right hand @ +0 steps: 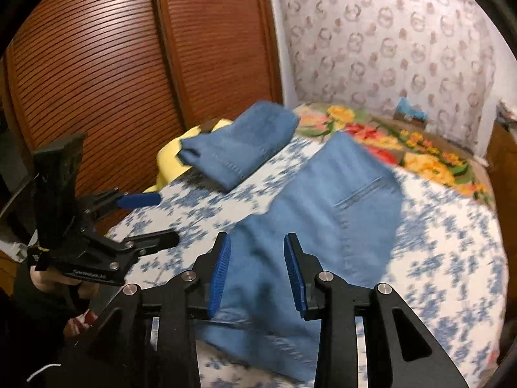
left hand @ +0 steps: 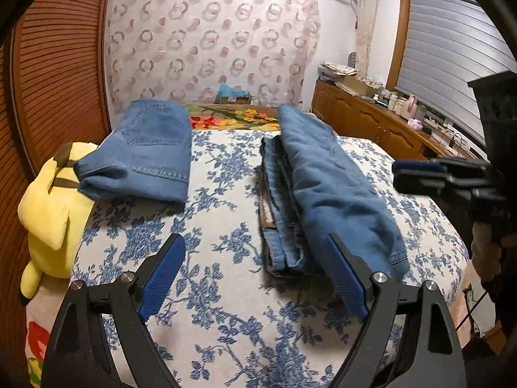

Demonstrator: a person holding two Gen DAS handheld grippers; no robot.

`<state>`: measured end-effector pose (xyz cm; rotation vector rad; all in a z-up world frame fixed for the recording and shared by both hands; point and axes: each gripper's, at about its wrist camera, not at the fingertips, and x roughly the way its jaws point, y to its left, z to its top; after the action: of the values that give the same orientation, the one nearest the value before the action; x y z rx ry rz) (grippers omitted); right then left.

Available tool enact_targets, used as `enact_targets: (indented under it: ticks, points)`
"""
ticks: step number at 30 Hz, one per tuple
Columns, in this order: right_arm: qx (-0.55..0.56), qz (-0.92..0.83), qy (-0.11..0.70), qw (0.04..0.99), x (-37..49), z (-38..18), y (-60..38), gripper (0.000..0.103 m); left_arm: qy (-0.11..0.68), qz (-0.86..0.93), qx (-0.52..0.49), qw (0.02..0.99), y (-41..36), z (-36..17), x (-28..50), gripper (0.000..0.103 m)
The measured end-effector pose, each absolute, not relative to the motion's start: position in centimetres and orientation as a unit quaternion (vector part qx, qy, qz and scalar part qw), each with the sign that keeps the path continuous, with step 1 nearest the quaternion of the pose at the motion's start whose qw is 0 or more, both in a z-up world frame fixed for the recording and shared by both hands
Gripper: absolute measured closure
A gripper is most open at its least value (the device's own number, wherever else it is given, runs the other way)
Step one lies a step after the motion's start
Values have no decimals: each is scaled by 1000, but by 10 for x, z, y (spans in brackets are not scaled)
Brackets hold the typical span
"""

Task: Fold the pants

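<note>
Item: pants (left hand: 326,194), long axis running away from me, lying just ahead of my right gripper (right hand: 257,274). Its jaws stand partly apart, seemingly gripping nothing through the blur; my left gripper (left hand: 255,271) is spread wide, empty, beside the near hem.

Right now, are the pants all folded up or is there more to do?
One pair looks done: the folded jeans sit in a neat block by the yellow plush toy. The second pair of jeans lies doubled lengthwise on the floral bedspread, still long. Nothing is in hand: the left gripper and the right gripper are both open. What is left is probably folding that long pair shorter.
</note>
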<state>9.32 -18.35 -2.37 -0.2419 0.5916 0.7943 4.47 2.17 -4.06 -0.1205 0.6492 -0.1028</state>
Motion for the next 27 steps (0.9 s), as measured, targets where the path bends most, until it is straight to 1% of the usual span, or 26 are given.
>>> enact_targets:
  ticks: [6, 8, 10, 12, 19, 21, 22, 23, 24, 25, 26, 27]
  points:
    - [-116, 336, 280, 892, 102, -20, -204, 67, 311, -73, -51, 946, 3, -30, 53, 16]
    - [-118, 324, 281, 896, 104, -19, -209, 65, 311, -81, -47, 946, -3, -30, 57, 16]
    - [-117, 316, 284, 898, 111, -20, -208, 55, 315, -89, -43, 944, -10, -31, 62, 16]
    - [-116, 312, 286, 899, 119, -18, -211, 49, 323, -94, -42, 941, -16, -36, 68, 16]
    - [-111, 292, 312, 897, 162, -26, -198, 48, 357, -93, -37, 929, -23, -65, 74, 16]
    - [-110, 288, 318, 897, 176, -30, -192, 47, 358, -101, -45, 927, -20, -68, 71, 25]
    - [-110, 287, 322, 896, 182, -33, -188, 47, 357, -111, -52, 926, -19, -69, 70, 27]
    - [-109, 286, 325, 895, 188, -34, -188, 46, 355, -118, -57, 925, -18, -69, 69, 32]
    - [-108, 285, 330, 893, 194, -37, -184, 45, 355, -122, -59, 925, -19, -69, 69, 39]
    - [-108, 284, 335, 892, 201, -41, -182, 42, 356, -129, -61, 923, -19, -70, 69, 44]
    - [-106, 283, 339, 891, 208, -43, -183, 41, 359, -135, -63, 921, -21, -72, 70, 52]
    - [-103, 283, 344, 889, 213, -47, -181, 40, 362, -143, -63, 919, -22, -73, 70, 64]
